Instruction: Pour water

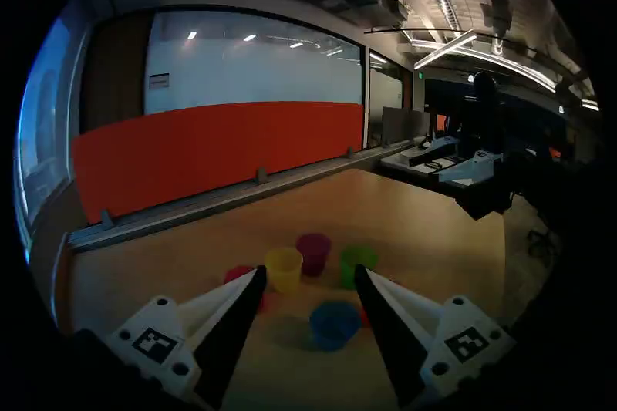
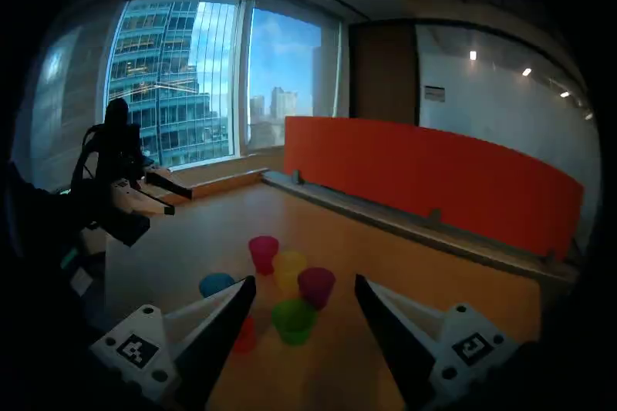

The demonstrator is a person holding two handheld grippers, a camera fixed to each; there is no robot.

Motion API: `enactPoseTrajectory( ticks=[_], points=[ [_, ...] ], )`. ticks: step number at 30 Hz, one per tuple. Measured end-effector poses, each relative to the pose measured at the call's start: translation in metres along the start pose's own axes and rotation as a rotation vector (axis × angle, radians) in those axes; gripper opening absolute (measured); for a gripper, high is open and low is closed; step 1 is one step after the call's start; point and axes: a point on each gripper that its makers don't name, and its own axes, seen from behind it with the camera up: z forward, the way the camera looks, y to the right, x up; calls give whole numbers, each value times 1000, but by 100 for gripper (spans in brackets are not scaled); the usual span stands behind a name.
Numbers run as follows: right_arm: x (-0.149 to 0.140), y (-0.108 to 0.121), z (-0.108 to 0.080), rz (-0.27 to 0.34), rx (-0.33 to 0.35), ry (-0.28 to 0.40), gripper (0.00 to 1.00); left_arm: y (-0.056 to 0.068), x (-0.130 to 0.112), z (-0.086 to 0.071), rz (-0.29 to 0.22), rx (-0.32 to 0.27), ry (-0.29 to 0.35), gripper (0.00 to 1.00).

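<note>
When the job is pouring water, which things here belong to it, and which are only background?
For the job: pink cup, yellow cup, purple cup, green cup, blue cup, red cup, left tool, right tool, both open.
Background: orange partition, window, ceiling lights.

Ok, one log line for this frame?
phase: pre-grasp | left gripper: open, empty | right gripper: open, empty | coloured cups: clustered on table, none held

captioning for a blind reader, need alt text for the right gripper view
The right gripper, open and empty, points over a wooden table at a cluster of small cups: pink, yellow, maroon, green, blue and a half-hidden red one. The left gripper hangs farther off at left, before an orange partition and city windows.
</note>
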Motion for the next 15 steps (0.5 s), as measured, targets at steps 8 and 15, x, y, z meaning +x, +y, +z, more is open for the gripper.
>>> enactPoseTrajectory(
  ticks=[8, 15],
  points=[
    [-22, 0, 14, 0, 18, -46, 99, 3, -26, 12, 12, -18, -51, 84],
    [-42, -2, 24, 0, 31, -84, 99, 5, -48, 22, 22, -32, -82, 84]
  ],
)
